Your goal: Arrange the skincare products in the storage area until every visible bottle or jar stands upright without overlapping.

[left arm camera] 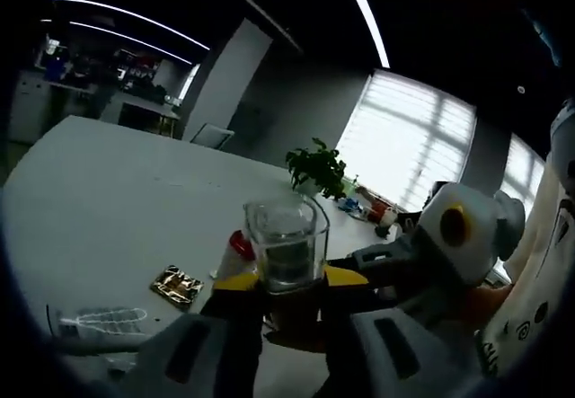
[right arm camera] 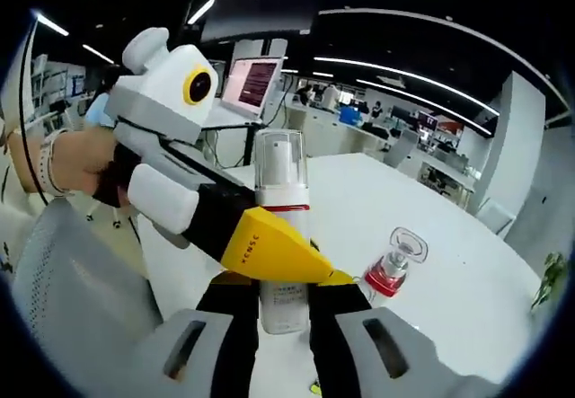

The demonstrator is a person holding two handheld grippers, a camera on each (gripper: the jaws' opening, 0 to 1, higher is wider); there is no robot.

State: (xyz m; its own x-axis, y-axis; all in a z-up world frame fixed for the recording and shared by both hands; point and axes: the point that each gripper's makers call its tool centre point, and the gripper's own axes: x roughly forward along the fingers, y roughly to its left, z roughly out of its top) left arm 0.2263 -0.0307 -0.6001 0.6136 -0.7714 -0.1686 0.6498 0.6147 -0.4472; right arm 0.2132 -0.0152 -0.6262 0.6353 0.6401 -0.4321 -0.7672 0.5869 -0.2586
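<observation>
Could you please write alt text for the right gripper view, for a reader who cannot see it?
A tall white pump bottle with a clear cap stands upright on a white table, between the jaws of the right hand-held gripper. The left hand-held gripper reaches in at it, and a small red-collared bottle sits nearby.

White tools, yellow tips, black jaws.
The left gripper (right arm camera: 296, 268) has a white rounded body with a yellow circle; pale strap on the wrist (right arm camera: 47, 160).
</observation>
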